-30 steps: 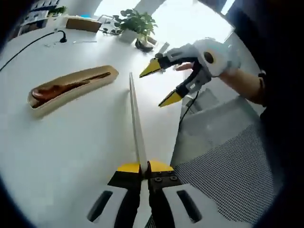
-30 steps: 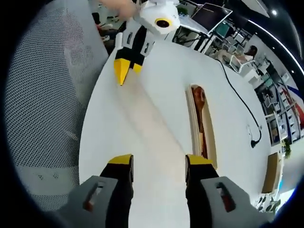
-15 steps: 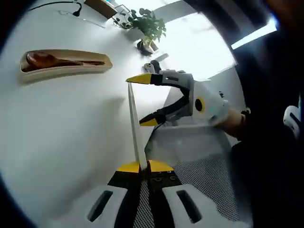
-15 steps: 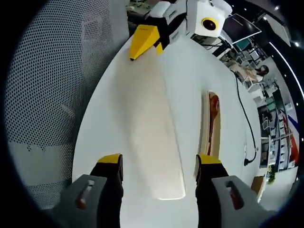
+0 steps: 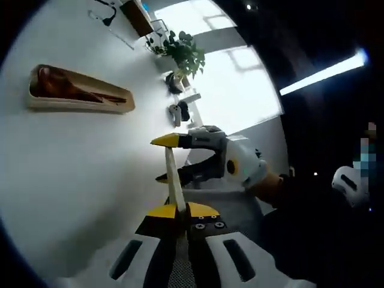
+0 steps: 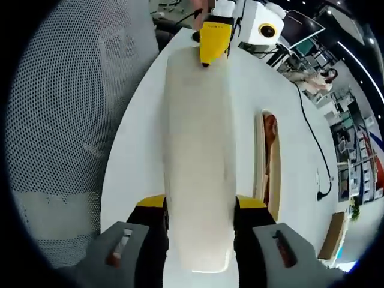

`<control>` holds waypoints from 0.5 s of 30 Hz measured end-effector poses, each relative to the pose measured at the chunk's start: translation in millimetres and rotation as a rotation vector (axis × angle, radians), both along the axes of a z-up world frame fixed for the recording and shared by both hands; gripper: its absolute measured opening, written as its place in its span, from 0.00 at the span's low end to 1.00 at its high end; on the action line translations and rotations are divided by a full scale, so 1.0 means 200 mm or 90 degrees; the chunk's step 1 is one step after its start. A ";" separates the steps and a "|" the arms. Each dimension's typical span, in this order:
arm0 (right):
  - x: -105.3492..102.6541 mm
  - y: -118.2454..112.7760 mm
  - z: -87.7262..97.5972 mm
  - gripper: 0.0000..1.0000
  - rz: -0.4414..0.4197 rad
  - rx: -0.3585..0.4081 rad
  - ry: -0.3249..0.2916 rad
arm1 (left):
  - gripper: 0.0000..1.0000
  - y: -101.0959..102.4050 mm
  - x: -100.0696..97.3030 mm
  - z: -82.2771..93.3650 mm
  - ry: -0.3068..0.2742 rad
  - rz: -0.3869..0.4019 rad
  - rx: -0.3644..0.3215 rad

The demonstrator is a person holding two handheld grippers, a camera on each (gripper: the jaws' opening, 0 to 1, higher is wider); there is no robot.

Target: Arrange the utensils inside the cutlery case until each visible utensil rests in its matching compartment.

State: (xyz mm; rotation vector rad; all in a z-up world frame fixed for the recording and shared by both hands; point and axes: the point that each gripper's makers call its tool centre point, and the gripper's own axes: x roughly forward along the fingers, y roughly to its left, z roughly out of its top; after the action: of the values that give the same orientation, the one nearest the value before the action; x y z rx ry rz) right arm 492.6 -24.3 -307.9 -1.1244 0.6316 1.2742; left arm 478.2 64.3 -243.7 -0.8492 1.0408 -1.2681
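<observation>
You have the lid (image 5: 173,180) up off the table (image 5: 72,168), carried between both tools well clear of the case (image 5: 78,99), presumably so it can be swung over that case and set down square. Your left gripper (image 5: 178,210) is clamped tight on one short end of the lid, which is why its own view sees the lid edge-on as a thin pale strip. Your right gripper (image 6: 201,207) has its jaws apart, one on each long edge at the opposite end; they look to be just meeting those edges, but I cannot tell whether they are pinching yet. The right gripper view looks down the lid's broad face, with the case lying alongside it, near but not touching, open side up. Inside the case lie the spoon (image 6: 270,129) and what look like chopsticks (image 5: 102,96), already in their slots, so the sorting itself seems done. Judging by this, two-ended support is there to stop the long lid twisting; keep it parallel to the case as you bring it across.
</observation>
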 end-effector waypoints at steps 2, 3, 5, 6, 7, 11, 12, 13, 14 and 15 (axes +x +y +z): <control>0.05 0.01 0.02 0.40 -0.008 0.008 -0.003 | 0.05 0.02 0.06 -0.01 -0.020 0.024 0.013; 0.06 0.02 0.03 0.40 -0.015 0.010 -0.001 | 0.05 0.03 0.08 0.01 -0.018 0.024 0.011; 0.11 0.04 0.03 0.40 -0.026 0.010 0.002 | 0.05 0.04 0.14 0.04 -0.021 0.044 0.005; 0.15 0.04 0.04 0.40 -0.031 0.009 -0.001 | 0.05 0.04 0.16 0.05 -0.023 0.051 0.006; 0.16 0.05 0.04 0.40 -0.033 0.010 0.000 | 0.05 0.04 0.19 0.05 -0.024 0.053 0.007; 0.26 0.07 0.04 0.40 -0.051 0.024 0.022 | 0.05 0.08 0.32 0.02 -0.033 0.085 0.031; 0.28 0.08 0.04 0.40 -0.053 0.024 0.022 | 0.05 0.09 0.34 0.02 -0.032 0.090 0.030; 0.31 0.09 0.04 0.40 -0.056 0.023 0.022 | 0.05 0.09 0.38 0.03 -0.031 0.104 0.025; 0.33 0.09 0.04 0.40 -0.061 0.022 0.025 | 0.06 0.10 0.41 0.03 -0.031 0.117 0.024; 0.38 0.10 0.03 0.40 -0.075 0.020 0.035 | 0.06 0.11 0.47 0.02 -0.036 0.141 0.028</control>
State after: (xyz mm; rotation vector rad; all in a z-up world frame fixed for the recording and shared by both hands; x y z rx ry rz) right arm 567.7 -3.7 -302.0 -1.0144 0.7071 1.2134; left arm 571.7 86.9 -239.1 -0.8643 0.9006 -1.0725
